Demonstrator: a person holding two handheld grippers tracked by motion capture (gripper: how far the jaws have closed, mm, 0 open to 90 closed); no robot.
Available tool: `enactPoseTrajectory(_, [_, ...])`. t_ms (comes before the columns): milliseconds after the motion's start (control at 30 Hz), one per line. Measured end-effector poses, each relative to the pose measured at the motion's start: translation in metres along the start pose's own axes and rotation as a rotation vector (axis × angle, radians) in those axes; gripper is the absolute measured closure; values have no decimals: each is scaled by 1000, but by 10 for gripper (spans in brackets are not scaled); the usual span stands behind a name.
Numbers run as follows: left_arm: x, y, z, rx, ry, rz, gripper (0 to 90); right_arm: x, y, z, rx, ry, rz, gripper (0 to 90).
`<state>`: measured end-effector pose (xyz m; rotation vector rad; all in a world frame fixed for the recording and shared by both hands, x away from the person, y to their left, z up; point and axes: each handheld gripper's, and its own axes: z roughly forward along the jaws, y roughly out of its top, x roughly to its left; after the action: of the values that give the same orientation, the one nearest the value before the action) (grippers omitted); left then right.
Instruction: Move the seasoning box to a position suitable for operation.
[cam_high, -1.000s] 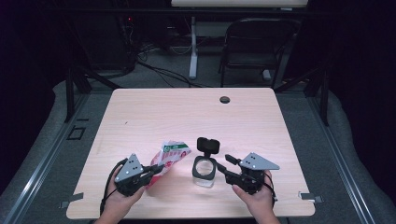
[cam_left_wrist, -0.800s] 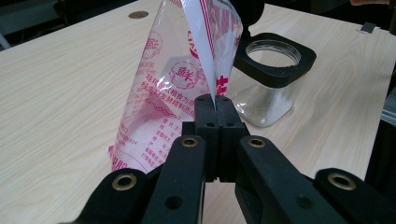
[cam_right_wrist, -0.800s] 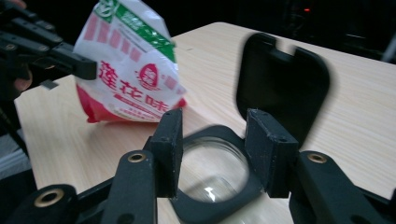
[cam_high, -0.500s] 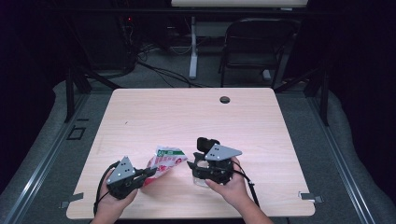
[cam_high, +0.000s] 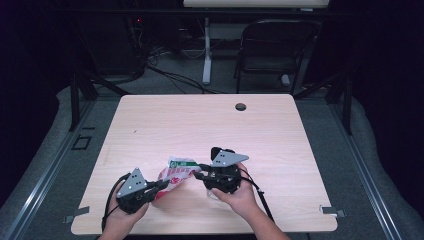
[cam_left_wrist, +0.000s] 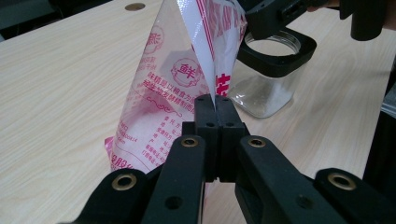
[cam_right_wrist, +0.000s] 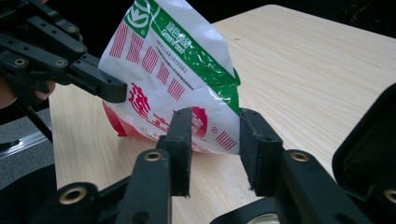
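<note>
Tabletop (cam_high: 200, 120) evenly lit from above, surroundings dark, soft shadows, close-up views slightly soft, mild glare on bag (cam_right_wrist: 177, 60)

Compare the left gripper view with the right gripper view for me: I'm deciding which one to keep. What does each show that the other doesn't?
The left gripper view shows the left gripper pinched shut on the printed plastic bag, with a clear jar and its black rim behind. The right gripper view shows the right gripper, whose jaws have just been closing, standing apart around the bag's green-and-red corner. Both show the bag and the wooden table.
</note>
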<state>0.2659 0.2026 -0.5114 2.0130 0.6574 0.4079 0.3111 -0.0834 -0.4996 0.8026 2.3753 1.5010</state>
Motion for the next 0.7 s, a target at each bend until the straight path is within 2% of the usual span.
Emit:
enactPoseTrajectory(100, [1, -1, 0, -4, 5, -7, 900, -2, 0, -2, -2, 12, 15, 767])
enactPoseTrajectory(367, [2, -1, 0, -3, 14, -12, 900, 0, 1, -4, -13, 26, 24, 858])
enactPoseTrajectory(400, [3, -1, 0, -7, 13, -15, 900, 0, 1, -5, -19, 31, 25, 896])
enactPoseTrajectory(633, [6, 0, -3, -28, 24, -24, 900, 3, 8, -8, -38, 44, 11, 900])
enactPoseTrajectory(700, [9, 1, -6, -41, 36, -33, 900, 6, 14, -10, -53, 44, -12, 900])
